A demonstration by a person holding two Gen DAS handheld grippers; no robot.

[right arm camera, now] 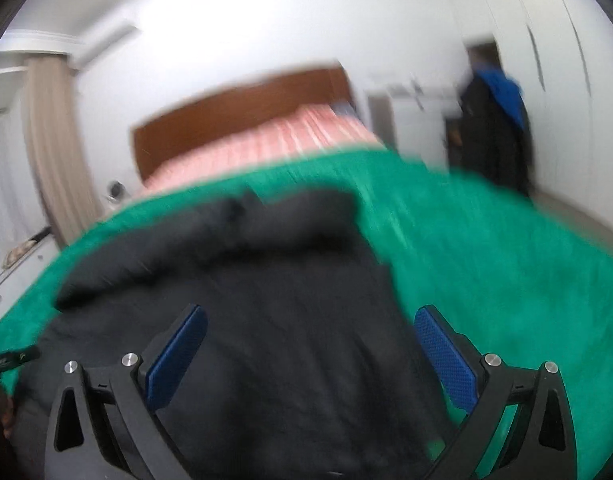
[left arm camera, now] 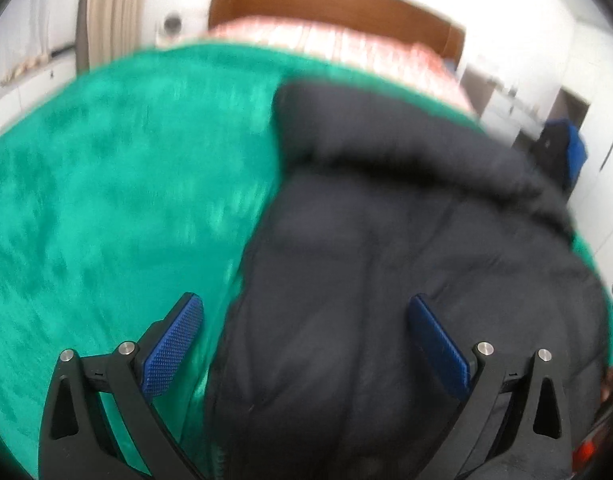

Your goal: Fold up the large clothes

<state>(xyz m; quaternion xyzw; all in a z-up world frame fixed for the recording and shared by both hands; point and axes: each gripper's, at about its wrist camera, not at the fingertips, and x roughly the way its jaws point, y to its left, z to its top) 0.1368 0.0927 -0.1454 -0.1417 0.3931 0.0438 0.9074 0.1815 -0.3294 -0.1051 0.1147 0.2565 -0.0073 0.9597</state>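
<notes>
A large black padded jacket (left arm camera: 386,260) lies spread on a green fleece blanket (left arm camera: 106,184). In the left wrist view my left gripper (left arm camera: 304,308) is open, its blue pads wide apart, over the jacket's left edge with nothing between them. In the right wrist view the same black jacket (right arm camera: 246,320) fills the lower middle on the green blanket (right arm camera: 506,272). My right gripper (right arm camera: 310,320) is open above the jacket's right edge, holding nothing. Both views are blurred.
Beyond the blanket lies a pink striped bedspread (right arm camera: 266,140) and a brown headboard (right arm camera: 234,104). A beige curtain (right arm camera: 50,140) hangs at the left. A person in dark clothes with a blue hood (right arm camera: 494,128) stands by white cupboards at the right.
</notes>
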